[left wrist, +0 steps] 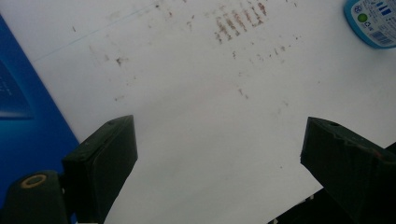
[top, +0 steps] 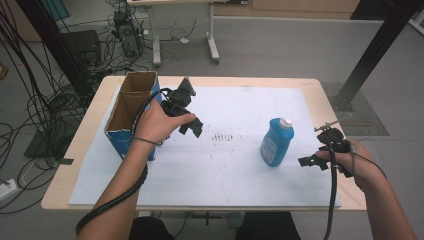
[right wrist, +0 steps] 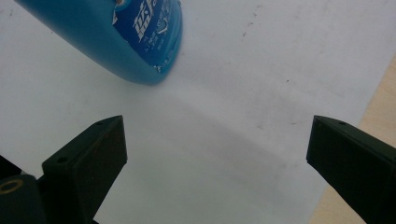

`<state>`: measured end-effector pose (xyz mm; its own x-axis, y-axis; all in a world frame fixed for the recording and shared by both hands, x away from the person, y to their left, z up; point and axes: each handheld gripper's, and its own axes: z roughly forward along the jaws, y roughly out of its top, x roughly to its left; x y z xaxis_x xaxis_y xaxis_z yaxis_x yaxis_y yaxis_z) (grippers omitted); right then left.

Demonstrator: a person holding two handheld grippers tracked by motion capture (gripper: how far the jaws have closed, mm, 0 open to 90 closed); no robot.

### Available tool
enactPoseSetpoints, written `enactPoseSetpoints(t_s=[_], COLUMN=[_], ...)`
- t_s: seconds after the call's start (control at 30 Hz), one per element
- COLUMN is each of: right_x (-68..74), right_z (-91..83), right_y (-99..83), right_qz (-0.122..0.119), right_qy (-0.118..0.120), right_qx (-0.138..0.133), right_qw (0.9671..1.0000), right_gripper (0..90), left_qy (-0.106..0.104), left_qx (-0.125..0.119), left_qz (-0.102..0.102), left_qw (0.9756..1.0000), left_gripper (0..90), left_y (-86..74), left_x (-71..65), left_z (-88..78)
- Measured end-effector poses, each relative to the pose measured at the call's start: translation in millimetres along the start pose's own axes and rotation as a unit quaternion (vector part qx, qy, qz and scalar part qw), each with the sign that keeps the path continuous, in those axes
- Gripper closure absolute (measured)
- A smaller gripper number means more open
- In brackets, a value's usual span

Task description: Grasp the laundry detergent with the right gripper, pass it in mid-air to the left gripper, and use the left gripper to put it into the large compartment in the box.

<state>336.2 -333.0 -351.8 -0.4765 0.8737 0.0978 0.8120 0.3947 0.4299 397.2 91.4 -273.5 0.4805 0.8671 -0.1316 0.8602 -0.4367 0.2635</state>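
1. bottle [top: 276, 142] of blue plastic with a white cap stands upright on the white sheet [top: 225, 175] that covers the wooden surface [top: 320, 95]; it is the landmark for everything below.
2. left gripper [top: 192, 126] hangs well to the left of the bottle in the high view, above the sheet, held in the person's left hand [top: 155, 125]; its jaws point toward the bottle's side of the sheet.
3. in the left gripper view the two black jaws stand wide apart with only bare sheet between them; nothing is held, and the bottle [left wrist: 371, 21] sits far off at the upper right corner.
4. right gripper [top: 312, 161] sits just to the right of the bottle in the high view, low over the sheet, in the person's right hand [top: 357, 167]; it is near the bottle but apart from it.
5. in the right gripper view its jaws are also spread wide and hold nothing; the bottle's base [right wrist: 135, 42] lies ahead of them, up and to the left, not between them.
6. cardboard box [top: 131, 112], open at the top with blue sides, stands far left of the bottle, just behind the left hand; its blue wall [left wrist: 23, 121] runs along the left edge of the left gripper view.
7. brown smudges [top: 222, 136] mark the sheet left of the bottle, between it and the left gripper.
8. black cable [top: 117, 197] trails back along the left forearm, away from the bottle; another cable [top: 332, 200] drops from the right gripper.
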Motion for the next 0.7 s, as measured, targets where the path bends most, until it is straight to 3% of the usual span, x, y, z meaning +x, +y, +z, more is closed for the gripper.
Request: enactPoseSetpoints(t_s=[0.7], right_x=[10.7], right_z=[3.5], right_y=[-15.8], right_qz=[-0.009], right_qy=[0.01], right_qx=[-0.009], right_qw=[0.9999], right_gripper=[4.7], left_qy=[-0.008], left_qx=[0.003], left_qz=[-0.005], left_qw=[1.0], left_gripper=[11.3], left_y=[-15.1], left_x=[2.8], left_z=[15.3])
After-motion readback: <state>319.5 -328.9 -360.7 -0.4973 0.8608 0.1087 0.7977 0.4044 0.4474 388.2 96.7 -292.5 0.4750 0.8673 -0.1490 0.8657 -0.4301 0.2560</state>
